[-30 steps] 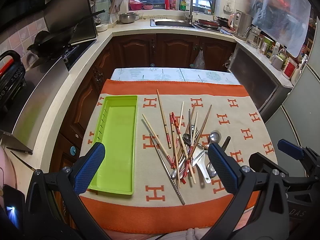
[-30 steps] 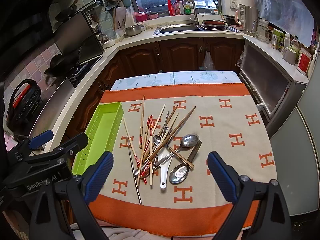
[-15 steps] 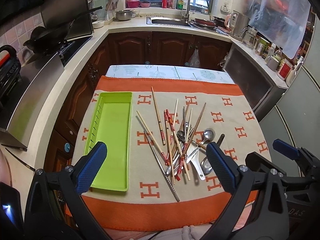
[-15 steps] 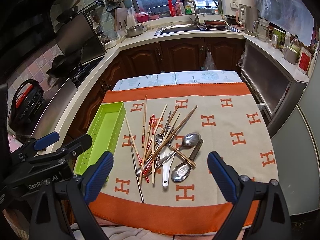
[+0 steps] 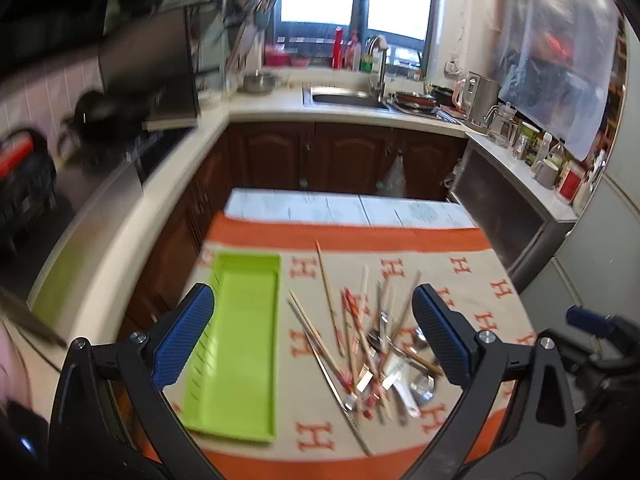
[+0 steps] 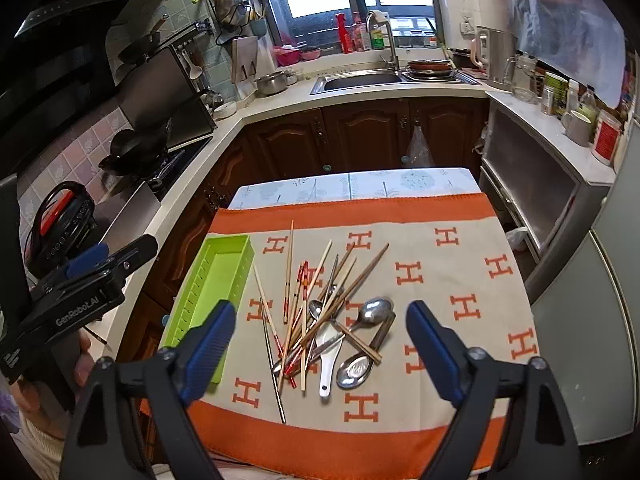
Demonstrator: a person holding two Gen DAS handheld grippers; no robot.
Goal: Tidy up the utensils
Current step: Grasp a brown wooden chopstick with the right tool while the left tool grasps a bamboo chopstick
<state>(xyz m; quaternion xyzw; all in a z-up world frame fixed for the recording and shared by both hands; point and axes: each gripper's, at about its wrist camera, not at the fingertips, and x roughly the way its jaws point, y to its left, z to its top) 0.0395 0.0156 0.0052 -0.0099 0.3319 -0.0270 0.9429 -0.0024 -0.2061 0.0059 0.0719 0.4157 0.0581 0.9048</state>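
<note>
A tangled pile of utensils (image 6: 324, 320) lies at the centre of the right wrist frame on an orange and beige cloth (image 6: 460, 264): pale wooden and red-patterned chopsticks crossed over steel spoons and a white spoon. A lime-green tray (image 6: 216, 284) sits just left of it, nothing inside. Left gripper (image 5: 316, 336) and right gripper (image 6: 320, 350) hover above, jaws spread wide, holding nothing

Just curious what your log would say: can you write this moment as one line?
left gripper: open | right gripper: open | green plastic tray: empty | mixed chopsticks-and-spoons pile: untouched on cloth
</note>
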